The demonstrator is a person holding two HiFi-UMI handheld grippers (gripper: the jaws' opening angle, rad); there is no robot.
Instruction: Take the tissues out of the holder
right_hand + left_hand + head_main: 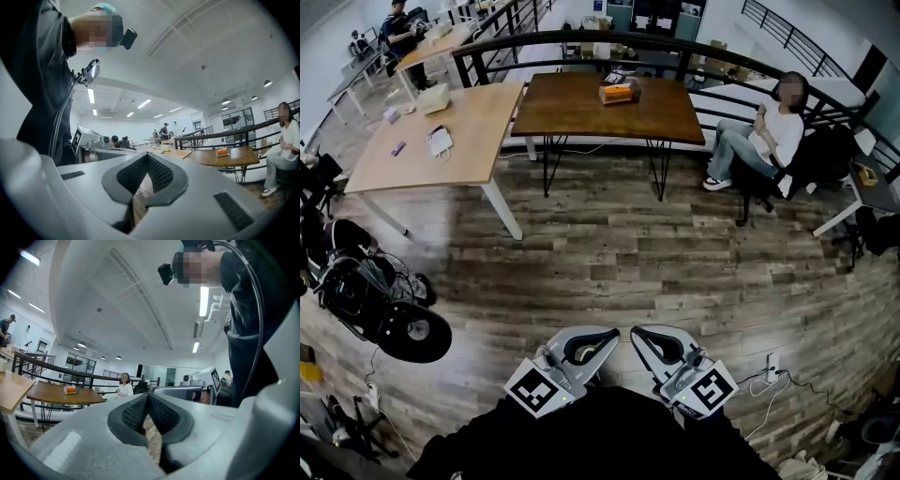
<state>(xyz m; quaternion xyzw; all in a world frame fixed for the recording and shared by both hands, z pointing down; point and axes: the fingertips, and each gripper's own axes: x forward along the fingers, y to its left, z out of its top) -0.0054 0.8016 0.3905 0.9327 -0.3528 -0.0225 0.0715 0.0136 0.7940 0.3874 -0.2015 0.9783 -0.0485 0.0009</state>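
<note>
Meeting pad to pad, the fingers [135, 414] of the left gripper [148, 398] are clenched on nothing. Those of the right gripper [147, 157] are likewise closed and empty. Both grippers are held low against the person's body, above the wooden floor [609, 244]. The tissue holder [619, 92], an orange-and-pale box, stands on the dark tabletop [572, 111], well apart across the room.

Step in hand, by my judgement: the approach. Recommended: close the distance squarely and release both sets of fingers before reaching. Steady the holder with one gripper, pinch only the topmost tissue with the other, and draw straight upward so the holder is not dragged.
</note>
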